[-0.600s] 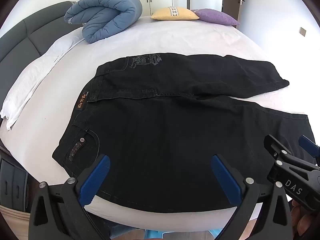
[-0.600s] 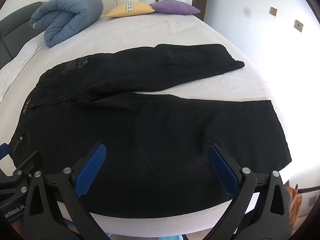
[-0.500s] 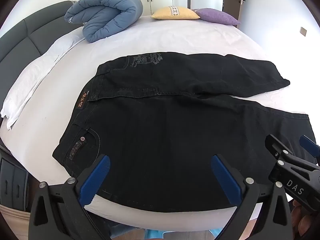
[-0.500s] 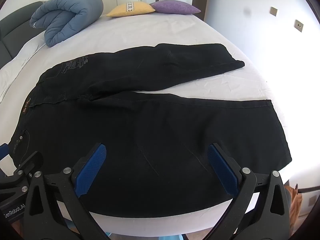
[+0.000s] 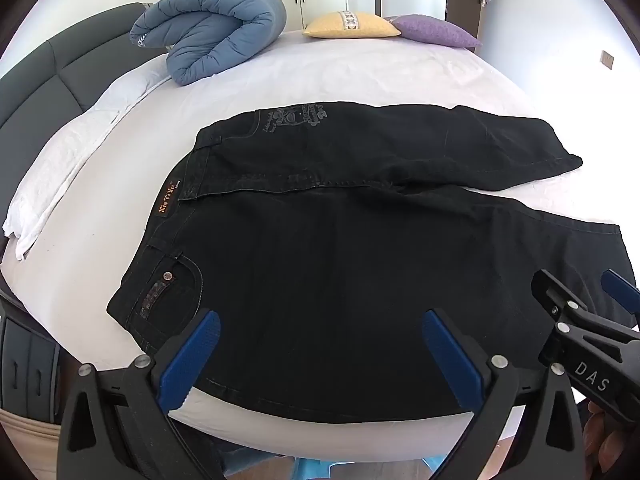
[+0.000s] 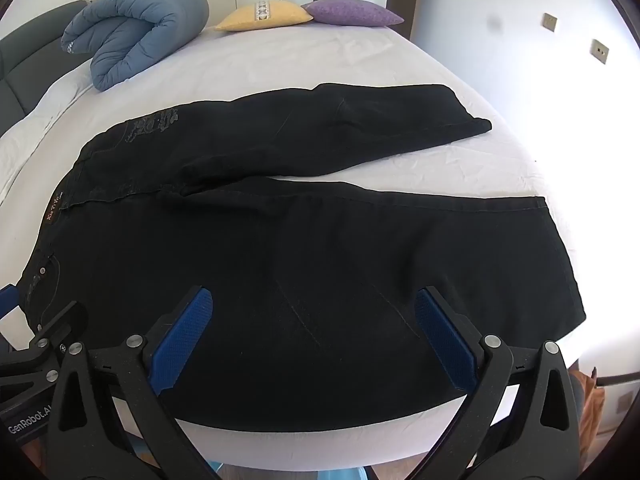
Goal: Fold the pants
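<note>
Overhead, black pants (image 5: pixel 360 272) are seen spread flat on a white bed (image 5: pixel 340 72), legs apart, ahead of and beneath the blue fingers (image 5: pixel 192 356). Left gripper (image 5: pixel 320 356) and right gripper (image 6: pixel 314 340) are held fully spread above the near edge; nothing is gripped by either.

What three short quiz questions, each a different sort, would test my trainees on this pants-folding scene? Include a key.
1. True or false: the left gripper is shut on the black pants.
2. Which cushion lies beside the yellow cushion? A red, B purple, C green.
3. Fill in: the rolled duvet is ____ in colour.

Key: 1 false, its jaws stand open, as do the right gripper's. 2 B, the purple cushion. 3 blue.
</note>
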`<state>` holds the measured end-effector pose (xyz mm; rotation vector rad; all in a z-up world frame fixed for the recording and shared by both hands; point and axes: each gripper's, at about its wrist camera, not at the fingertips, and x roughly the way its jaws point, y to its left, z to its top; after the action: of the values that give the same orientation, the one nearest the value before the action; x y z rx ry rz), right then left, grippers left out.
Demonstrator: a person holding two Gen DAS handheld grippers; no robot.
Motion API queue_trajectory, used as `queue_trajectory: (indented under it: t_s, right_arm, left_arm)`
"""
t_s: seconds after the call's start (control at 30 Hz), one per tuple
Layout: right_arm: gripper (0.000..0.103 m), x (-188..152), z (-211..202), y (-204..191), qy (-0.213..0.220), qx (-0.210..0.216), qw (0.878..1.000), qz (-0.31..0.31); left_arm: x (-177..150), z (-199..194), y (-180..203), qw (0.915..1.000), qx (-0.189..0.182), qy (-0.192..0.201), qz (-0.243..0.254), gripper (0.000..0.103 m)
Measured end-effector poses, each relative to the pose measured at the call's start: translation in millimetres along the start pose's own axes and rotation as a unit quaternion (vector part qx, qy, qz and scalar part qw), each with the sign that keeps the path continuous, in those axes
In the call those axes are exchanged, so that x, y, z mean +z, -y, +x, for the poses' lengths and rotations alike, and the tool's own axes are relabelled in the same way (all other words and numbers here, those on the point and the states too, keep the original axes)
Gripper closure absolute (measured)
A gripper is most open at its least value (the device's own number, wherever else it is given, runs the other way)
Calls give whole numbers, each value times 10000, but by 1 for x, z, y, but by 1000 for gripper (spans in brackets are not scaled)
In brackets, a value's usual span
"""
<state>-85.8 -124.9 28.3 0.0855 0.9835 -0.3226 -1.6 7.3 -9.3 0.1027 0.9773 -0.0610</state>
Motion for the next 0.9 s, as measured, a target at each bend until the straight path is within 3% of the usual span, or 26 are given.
queue_trajectory:
  t_s: [0.9]
  right_arm:
    - [0, 0, 10, -1, -64, 55, 9999, -77]
  left_arm:
    - [-5, 2, -1, 10000, 53, -5, 37, 0]
